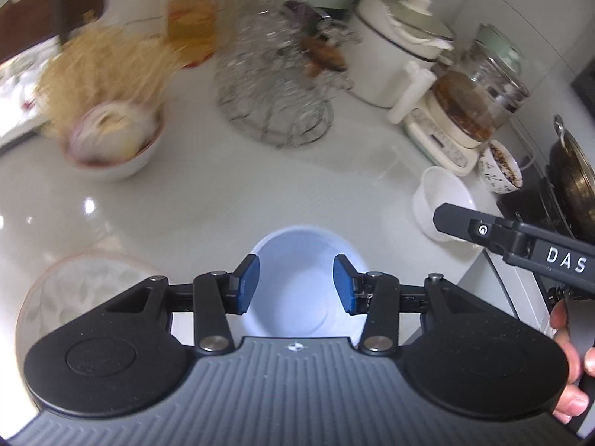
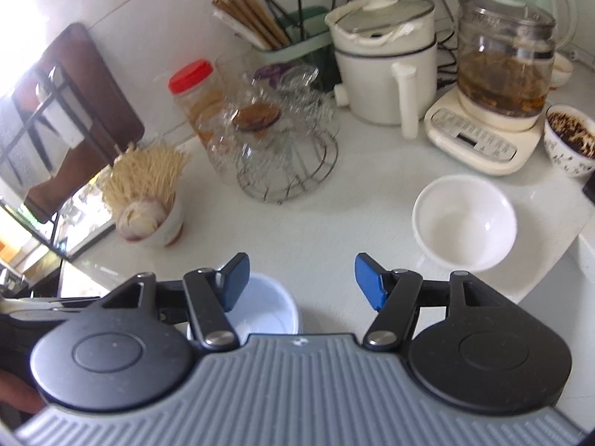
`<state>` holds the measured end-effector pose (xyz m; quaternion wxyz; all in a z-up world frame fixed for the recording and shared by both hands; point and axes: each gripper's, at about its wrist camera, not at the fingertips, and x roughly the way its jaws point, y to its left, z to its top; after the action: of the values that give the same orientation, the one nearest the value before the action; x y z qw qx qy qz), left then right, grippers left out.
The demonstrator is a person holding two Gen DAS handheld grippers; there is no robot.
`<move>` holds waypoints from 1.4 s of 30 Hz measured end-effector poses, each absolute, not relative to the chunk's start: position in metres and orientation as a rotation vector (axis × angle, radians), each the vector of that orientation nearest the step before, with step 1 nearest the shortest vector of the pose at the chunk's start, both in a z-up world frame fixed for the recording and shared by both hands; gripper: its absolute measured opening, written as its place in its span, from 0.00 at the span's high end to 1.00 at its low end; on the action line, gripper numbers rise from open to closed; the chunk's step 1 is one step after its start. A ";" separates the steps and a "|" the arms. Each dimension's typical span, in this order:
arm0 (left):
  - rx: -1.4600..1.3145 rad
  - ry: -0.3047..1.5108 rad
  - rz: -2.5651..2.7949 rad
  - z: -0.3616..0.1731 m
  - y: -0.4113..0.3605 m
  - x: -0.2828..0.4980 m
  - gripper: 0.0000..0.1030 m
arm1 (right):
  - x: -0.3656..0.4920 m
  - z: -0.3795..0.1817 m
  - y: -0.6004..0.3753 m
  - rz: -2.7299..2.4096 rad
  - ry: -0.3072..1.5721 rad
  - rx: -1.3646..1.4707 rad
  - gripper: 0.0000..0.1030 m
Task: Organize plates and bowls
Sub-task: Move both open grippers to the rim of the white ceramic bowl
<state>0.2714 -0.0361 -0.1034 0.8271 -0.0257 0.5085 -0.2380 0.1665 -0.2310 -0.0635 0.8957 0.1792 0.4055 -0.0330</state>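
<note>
A pale blue-white bowl (image 1: 303,290) sits on the white counter right under my left gripper (image 1: 295,284), which is open and empty, its blue pads level with the bowl's rim on either side. A glass plate with a leaf pattern (image 1: 80,290) lies to its left. A white bowl (image 1: 442,200) stands at the right; my right gripper's finger (image 1: 468,225) reaches in front of it. In the right wrist view my right gripper (image 2: 301,282) is open and empty, the white bowl (image 2: 465,219) ahead to the right, the blue-white bowl (image 2: 271,310) below its left finger.
A wire basket of glassware (image 2: 282,148), a red-lidded jar (image 2: 197,100), a bowl with noodles and onion (image 2: 148,204), a white pot (image 2: 383,70), a glass kettle on its base (image 2: 498,85), a patterned cup (image 2: 569,145) and a chopstick holder (image 2: 290,37) stand at the back.
</note>
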 end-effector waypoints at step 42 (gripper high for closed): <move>-0.125 1.001 -0.513 -0.179 -0.256 0.287 0.52 | 0.163 -0.151 -0.435 -0.178 0.805 0.510 0.45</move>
<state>0.2872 -0.2557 -0.1789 0.8441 -0.0594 0.4742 -0.2432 0.1632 -0.4352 -0.1515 0.8848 0.2453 0.3868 -0.0858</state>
